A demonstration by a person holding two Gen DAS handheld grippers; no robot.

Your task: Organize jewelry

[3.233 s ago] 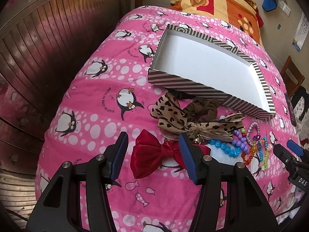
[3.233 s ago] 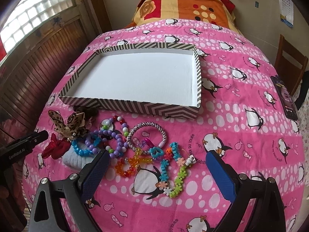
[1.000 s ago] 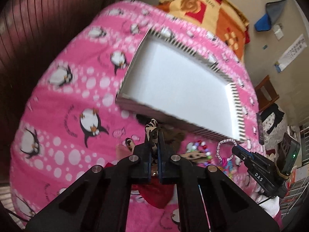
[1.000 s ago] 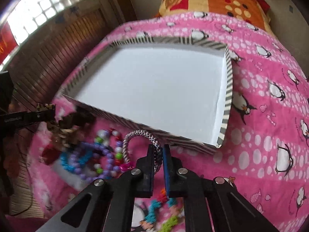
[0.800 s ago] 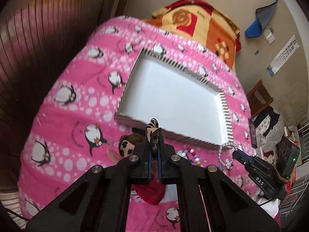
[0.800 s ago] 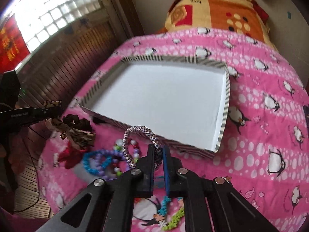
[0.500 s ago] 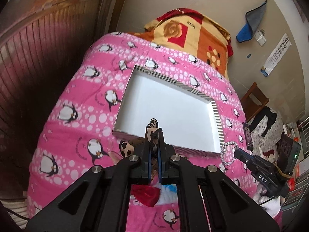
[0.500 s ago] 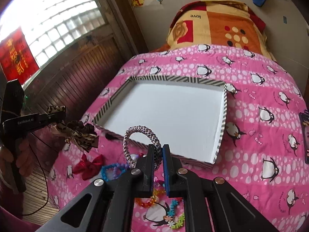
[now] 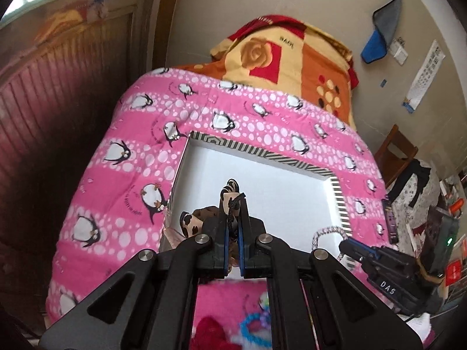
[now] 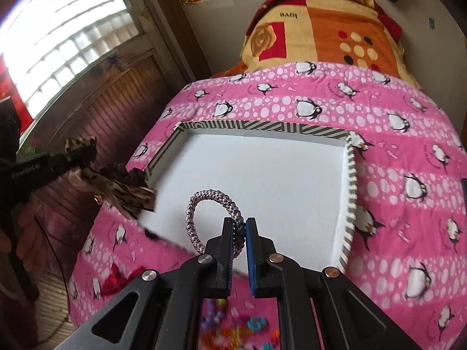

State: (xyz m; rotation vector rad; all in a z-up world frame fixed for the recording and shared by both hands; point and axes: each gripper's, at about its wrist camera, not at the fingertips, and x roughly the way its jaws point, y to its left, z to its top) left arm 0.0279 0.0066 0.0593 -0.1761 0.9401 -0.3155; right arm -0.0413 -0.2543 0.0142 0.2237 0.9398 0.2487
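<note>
So both grippers have something pinched. The left gripper is clamped tight on the leopard-print bow, whose ribbon end pokes up past the pads while the rest bunches just to the left. The right gripper is closed on a braided bracelet, with the loop standing up to the left of the fingers. Both are held above the near edge of the striped box, which is white inside and sits on the pink penguin blanket. A red bow and some bead bracelets lie on the blanket nearer than the box, pretty blurry. At the far end there's an orange quilt.
</note>
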